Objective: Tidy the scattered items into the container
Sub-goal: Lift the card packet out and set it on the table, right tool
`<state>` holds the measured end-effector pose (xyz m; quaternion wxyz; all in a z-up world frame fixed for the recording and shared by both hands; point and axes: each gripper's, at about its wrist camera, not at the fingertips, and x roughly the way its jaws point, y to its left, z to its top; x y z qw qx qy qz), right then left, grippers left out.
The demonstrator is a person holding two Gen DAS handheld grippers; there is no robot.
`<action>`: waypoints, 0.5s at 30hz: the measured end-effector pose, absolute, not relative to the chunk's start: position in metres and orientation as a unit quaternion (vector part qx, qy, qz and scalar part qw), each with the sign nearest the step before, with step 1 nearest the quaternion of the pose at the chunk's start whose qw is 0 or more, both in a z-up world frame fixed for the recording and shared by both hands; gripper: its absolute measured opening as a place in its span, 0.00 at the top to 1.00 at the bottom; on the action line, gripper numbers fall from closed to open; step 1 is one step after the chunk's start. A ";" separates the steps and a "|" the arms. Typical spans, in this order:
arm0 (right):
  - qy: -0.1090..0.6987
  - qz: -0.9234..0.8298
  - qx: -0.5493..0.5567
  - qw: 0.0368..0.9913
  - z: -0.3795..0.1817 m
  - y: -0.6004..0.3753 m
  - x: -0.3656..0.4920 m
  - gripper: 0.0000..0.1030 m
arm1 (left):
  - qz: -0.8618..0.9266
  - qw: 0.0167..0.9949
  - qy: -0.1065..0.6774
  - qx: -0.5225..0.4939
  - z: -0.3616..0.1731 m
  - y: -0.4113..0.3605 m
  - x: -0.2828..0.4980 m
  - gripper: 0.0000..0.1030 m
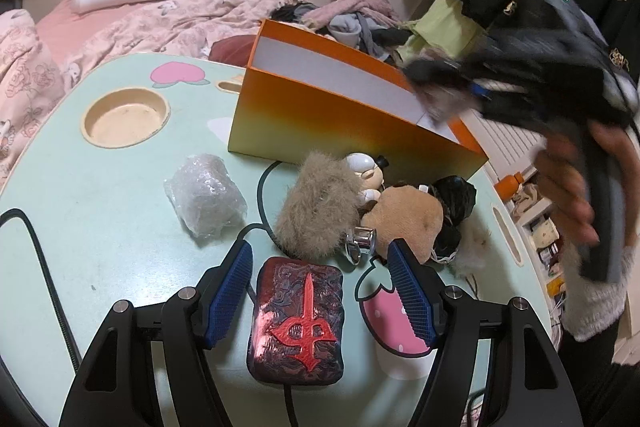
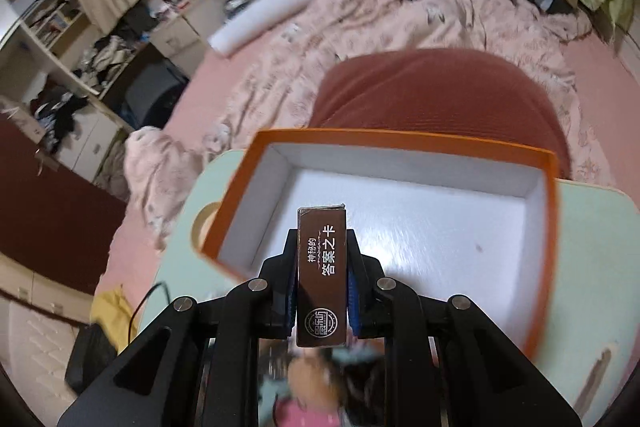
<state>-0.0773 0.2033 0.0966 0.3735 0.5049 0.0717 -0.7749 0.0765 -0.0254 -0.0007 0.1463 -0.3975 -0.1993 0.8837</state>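
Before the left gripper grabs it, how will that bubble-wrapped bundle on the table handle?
The bundle probably gives under the pads, since it is wrapped in soft bubble film. The glossy film may slip. Its rounded, lumpy shape might roll if nudged. What is inside cannot be seen, so treat it as possibly fragile.

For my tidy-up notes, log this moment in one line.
right gripper: shut on brown card box, above orange box | left gripper: open, over red case

The left gripper point(image 1: 320, 291) hovers above the table point(image 1: 100, 187) with jaws apart; the right gripper point(image 2: 322, 247) is clamped on a brown card box point(image 2: 321, 275).
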 end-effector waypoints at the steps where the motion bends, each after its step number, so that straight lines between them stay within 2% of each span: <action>1: 0.072 -0.774 0.502 0.379 0.099 0.209 -0.071 0.80 | 0.884 0.146 -0.200 -0.396 -0.001 -0.026 0.077 0.32; 8: 0.053 -0.754 0.513 0.406 0.088 0.252 -0.032 0.79 | 0.891 0.146 -0.216 -0.371 0.006 -0.034 0.080 0.32; 12: 0.129 -0.755 0.523 0.374 0.070 0.259 -0.017 0.79 | 0.893 0.148 -0.218 -0.365 0.013 -0.038 0.077 0.32; 15: 0.131 -0.753 0.529 0.369 0.064 0.271 -0.015 0.71 | 0.898 0.149 -0.210 -0.356 0.024 -0.042 0.070 0.32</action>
